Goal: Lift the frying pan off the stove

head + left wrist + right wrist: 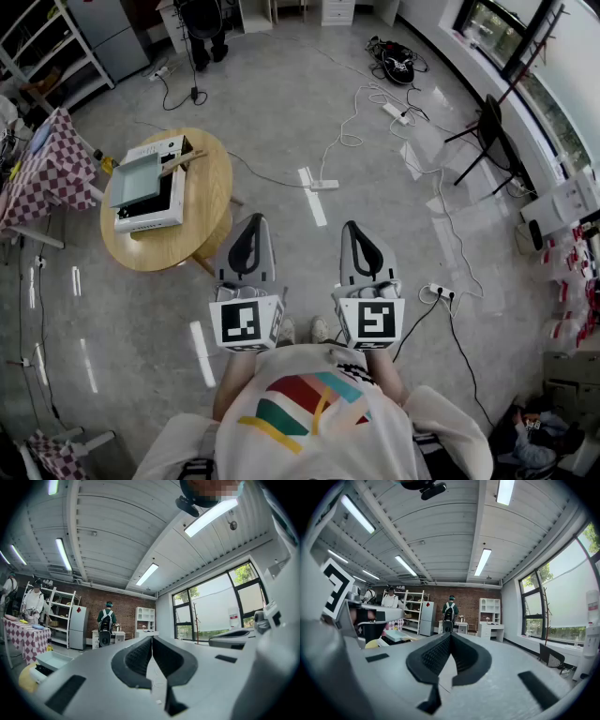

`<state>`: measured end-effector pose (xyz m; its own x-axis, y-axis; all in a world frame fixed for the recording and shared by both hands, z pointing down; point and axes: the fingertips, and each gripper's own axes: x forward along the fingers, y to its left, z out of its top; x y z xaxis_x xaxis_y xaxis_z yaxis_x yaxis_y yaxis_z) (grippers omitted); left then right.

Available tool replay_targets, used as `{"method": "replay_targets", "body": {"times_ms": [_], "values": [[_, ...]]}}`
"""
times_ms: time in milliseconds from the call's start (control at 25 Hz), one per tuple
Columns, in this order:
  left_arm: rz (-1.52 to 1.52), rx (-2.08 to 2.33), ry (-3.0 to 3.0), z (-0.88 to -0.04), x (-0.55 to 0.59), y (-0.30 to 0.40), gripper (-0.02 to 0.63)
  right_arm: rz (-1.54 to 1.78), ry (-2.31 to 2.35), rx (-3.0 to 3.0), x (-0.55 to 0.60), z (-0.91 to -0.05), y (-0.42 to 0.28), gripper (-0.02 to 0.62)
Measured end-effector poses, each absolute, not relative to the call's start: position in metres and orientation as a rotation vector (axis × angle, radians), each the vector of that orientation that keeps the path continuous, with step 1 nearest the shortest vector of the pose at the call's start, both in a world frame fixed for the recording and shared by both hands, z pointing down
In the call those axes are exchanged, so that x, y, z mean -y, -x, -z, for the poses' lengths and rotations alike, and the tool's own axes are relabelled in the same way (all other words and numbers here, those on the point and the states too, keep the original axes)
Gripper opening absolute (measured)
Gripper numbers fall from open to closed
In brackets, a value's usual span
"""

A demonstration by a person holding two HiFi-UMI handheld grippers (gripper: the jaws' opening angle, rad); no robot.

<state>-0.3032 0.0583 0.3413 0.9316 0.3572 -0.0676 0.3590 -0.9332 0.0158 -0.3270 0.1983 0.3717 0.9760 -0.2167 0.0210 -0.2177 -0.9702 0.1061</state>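
Observation:
A square grey-green frying pan [136, 180] with a wooden handle [183, 162] rests on a white stove [150, 214] on a round wooden table [206, 220] at the left. Both grippers are held close to the person's chest, pointing forward over the floor, well to the right of the table. The left gripper [252, 221] is shut with nothing in it; in its own view the jaws meet at the tip [152, 638]. Likewise shut and bare is the right gripper [350, 228], jaws touching [451, 634]. The pan [49, 660] shows low at the left; it also appears at the left [396, 635] in the right gripper view.
A checkered table [52, 169] stands left of the round one. Cables and a power strip [323, 185] lie on the floor ahead. A black stand [487, 127] is by the windows at right. A person with a backpack [449, 611] stands at the far wall.

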Motion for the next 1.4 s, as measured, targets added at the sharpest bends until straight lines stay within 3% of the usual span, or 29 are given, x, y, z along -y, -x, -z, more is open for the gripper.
{"method": "replay_targets", "body": {"times_ms": [1400], "values": [[0.134, -0.440, -3.036, -0.349, -0.087, 0.308, 0.006, -0.018, -3.024, 0.513, -0.246, -0.379, 0.338, -0.002]]}}
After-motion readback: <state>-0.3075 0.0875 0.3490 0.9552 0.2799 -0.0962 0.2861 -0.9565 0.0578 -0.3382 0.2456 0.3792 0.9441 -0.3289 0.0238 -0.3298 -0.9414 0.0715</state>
